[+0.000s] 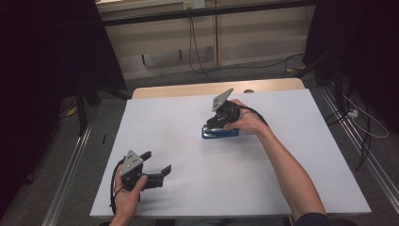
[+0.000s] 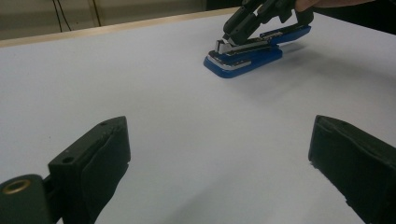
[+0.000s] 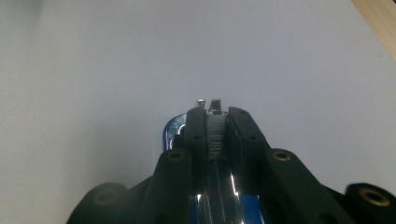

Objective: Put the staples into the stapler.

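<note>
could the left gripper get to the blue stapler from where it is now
Probably yes: bare white table lies between the open left gripper and the blue stapler. But the right gripper is already clamped on the stapler's top, leaving mostly its base free.

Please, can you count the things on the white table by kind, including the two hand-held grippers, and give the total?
Blue stapler: 1
Grippers: 2, the left gripper with jaws open over the bare table, and the right gripper with jaws closed on the stapler
Total: 3
</note>
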### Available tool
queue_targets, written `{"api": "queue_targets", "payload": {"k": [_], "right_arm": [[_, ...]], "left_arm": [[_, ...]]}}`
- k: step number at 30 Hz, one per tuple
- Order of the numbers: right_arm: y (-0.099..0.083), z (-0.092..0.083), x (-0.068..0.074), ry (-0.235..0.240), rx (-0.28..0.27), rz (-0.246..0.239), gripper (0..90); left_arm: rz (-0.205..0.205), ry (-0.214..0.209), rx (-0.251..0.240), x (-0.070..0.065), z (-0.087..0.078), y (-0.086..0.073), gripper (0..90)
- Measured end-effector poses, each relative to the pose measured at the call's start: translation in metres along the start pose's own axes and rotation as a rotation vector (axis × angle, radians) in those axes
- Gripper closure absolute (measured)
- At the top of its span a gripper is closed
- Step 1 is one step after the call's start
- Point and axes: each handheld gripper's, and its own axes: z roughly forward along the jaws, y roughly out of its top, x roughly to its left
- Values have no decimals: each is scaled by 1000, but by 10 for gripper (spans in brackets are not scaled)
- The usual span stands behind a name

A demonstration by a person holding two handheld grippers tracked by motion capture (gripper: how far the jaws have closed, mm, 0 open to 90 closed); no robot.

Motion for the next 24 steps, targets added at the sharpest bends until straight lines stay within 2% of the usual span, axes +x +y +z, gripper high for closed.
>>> {"api": "queue_targets", "payload": {"k": [6, 15, 24], "right_arm": [[0, 1, 0, -3, 1, -2, 783], [0, 3, 1, -15, -15, 16, 726], [0, 4, 2, -1, -8, 10, 775]], "left_arm": [[-2, -2, -4, 0, 0, 0, 57], [-7, -2, -3, 0, 0, 0, 57], [-4, -4, -1, 0, 0, 0, 57]]}}
